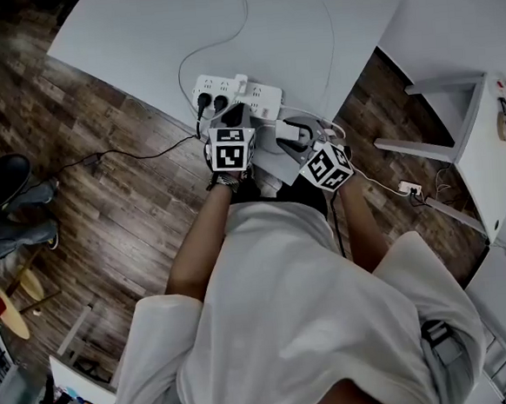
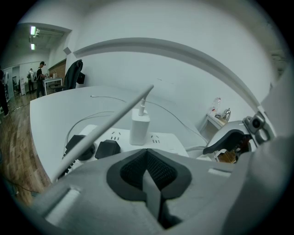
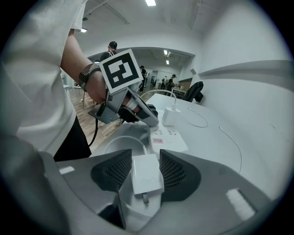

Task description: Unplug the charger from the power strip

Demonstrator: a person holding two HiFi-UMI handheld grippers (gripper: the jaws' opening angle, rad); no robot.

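White table (image 1: 136, 40); left gripper (image 2: 147, 158) clenched empty by power strip (image 1: 258, 96); right gripper (image 3: 146, 163) grasping white adapter (image 3: 147, 176) at strip's 5 o'clock; draw charger (image 2: 139, 126) straight off, strip pinned

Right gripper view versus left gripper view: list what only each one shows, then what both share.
Only the right gripper view: a second white charger gripped by the right gripper, and the left gripper at the end of the power strip. Only the left gripper view: the left jaws shut and empty, two black plugs. Both: the strip, the plugged-in white charger, the white table.
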